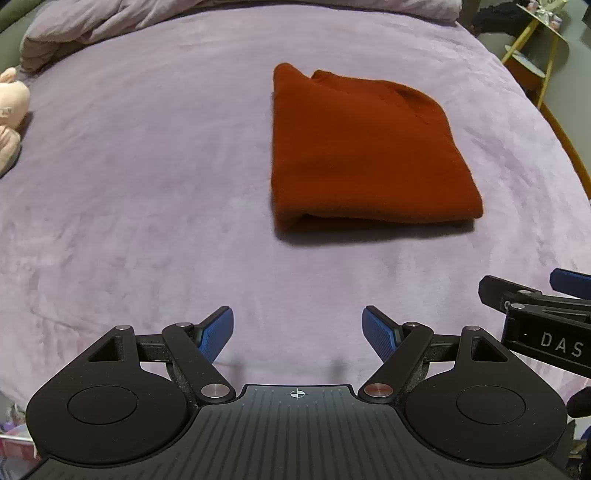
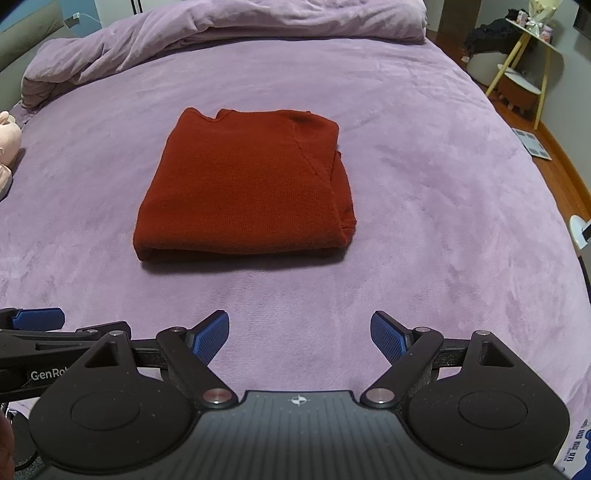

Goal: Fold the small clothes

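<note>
- Left wrist view: the left hand-held gripper (image 1: 297,328) stands wide, its blue pads (image 1: 218,332) apart with nothing between them, above the lilac bed cover (image 1: 147,184).
- The task's thing, a folded rust-red sweater (image 1: 362,151), lies flat on the bed at about 1 o'clock from that gripper, well apart from it; bare cover lies between, with nothing in the way.
- At 3 o'clock the right hand-held gripper (image 1: 569,282) enters, cut off by the frame edge; only one blue pad and part of its black body show here.
- A pale plush toy (image 1: 11,118) sits at 9 o'clock, cropped by the edge; a bunched duvet (image 1: 92,26) lies at 11 o'clock; a yellow-legged side table (image 1: 535,48) stands at 2 o'clock, its load too small to make out.
- Right wrist view: the right hand-held gripper (image 2: 299,334) is likewise wide, holding nothing.
- The sweater (image 2: 247,184) lies at 12 o'clock, slightly left, its folded edge nearest; layered edges show at its right side, which the left view does not resolve.
- At 9 o'clock the left hand-held gripper (image 2: 37,319) is partly cropped and overlapped.
- Only this view shows the wooden floor (image 2: 554,155) with a flat scale (image 2: 532,144) at 2 o'clock.
</note>
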The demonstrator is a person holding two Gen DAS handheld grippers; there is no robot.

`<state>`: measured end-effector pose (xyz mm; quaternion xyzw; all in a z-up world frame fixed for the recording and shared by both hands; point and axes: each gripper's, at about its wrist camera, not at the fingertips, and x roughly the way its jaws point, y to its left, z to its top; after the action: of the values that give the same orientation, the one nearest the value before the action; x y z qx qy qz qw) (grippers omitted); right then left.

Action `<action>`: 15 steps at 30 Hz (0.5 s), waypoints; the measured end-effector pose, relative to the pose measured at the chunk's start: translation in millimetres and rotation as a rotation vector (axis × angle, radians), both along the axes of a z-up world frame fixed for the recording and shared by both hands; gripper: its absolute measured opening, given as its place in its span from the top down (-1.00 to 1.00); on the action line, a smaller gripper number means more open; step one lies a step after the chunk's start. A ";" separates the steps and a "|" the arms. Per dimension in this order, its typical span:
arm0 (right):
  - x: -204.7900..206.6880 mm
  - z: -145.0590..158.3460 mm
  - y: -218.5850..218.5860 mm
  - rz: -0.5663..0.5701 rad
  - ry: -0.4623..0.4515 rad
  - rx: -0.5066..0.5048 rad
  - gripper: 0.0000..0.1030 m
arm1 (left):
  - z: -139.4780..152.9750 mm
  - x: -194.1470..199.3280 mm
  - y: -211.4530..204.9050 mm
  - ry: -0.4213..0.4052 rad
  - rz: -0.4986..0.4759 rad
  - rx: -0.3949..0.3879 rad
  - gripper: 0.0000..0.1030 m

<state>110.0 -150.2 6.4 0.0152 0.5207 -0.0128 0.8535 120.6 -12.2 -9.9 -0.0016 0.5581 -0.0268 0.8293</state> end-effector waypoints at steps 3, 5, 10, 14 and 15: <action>-0.4 0.9 0.5 0.000 -0.003 -0.002 -0.64 | 0.6 -0.2 0.9 0.002 0.001 -0.010 -0.59; -0.9 1.2 0.9 0.001 -0.004 -0.005 -0.64 | 1.0 0.0 1.5 0.001 0.003 -0.013 -0.59; -2.4 1.7 0.5 0.001 -0.006 -0.002 -0.64 | 2.2 -0.1 2.5 -0.001 0.003 -0.019 -0.59; -2.5 1.7 0.2 0.003 -0.007 -0.002 -0.64 | 2.4 0.0 2.8 0.002 0.003 -0.028 -0.59; -2.7 1.8 0.1 0.003 -0.007 -0.003 -0.64 | 2.5 -0.4 2.5 0.002 0.003 -0.030 -0.59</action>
<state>107.3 -150.1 8.2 0.0134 0.5176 -0.0122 0.8555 120.3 -9.8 -7.4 -0.0148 0.5584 -0.0338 0.8288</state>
